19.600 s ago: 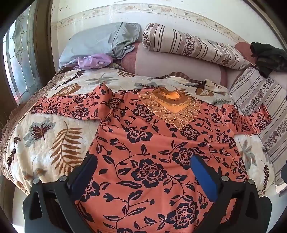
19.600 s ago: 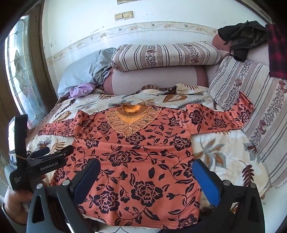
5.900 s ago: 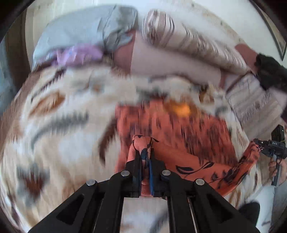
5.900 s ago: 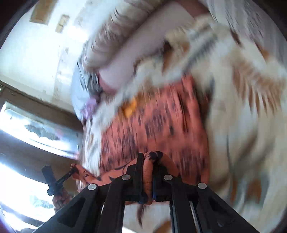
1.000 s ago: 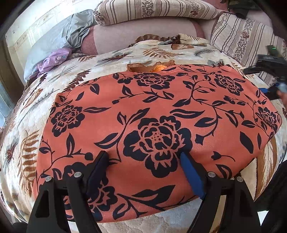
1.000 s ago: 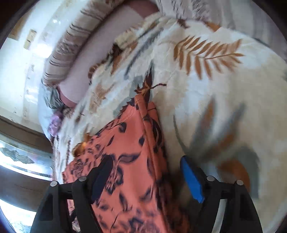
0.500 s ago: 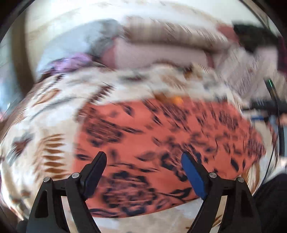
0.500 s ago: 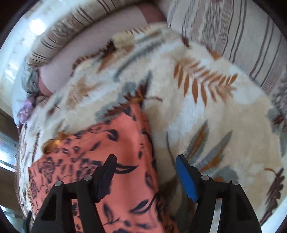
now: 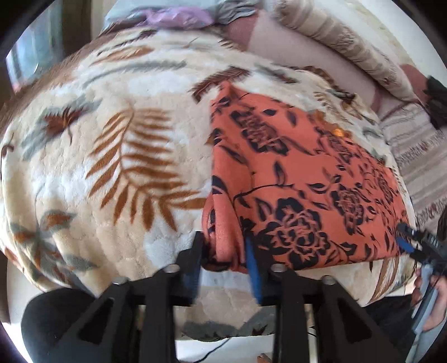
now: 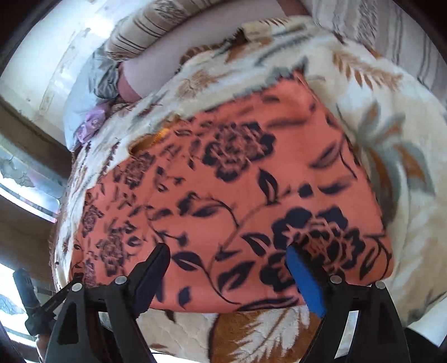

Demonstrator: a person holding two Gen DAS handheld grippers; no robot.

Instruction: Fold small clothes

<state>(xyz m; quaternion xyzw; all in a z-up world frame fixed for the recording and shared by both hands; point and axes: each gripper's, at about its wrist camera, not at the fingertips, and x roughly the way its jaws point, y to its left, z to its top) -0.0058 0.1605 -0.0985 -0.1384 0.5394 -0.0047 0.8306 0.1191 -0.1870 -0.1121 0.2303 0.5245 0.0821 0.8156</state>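
Where the bed's near edge meets the two tools: left gripper point(image 9: 223, 251), jaws just closing, half-shut around a bunched corner fold of the orange floral garment point(image 9: 301, 178); whether the pads pinch it cannot be told. Right gripper point(image 10: 229, 268): jaws just widening, spread broad over the garment's near hem, nothing held. Garment: orange with black roses and vines, folded to a rough rectangle, lying flat on the leaf-print blanket point(image 9: 111, 167); neckline trim peeks out at the far edge. Open room: bare blanket from 8 to 11 o'clock of the garment, and a strip along the near edge. Far bounds: striped bolster point(image 9: 349, 47) at 1 o'clock, lilac cloth point(image 9: 178, 16) at 11.
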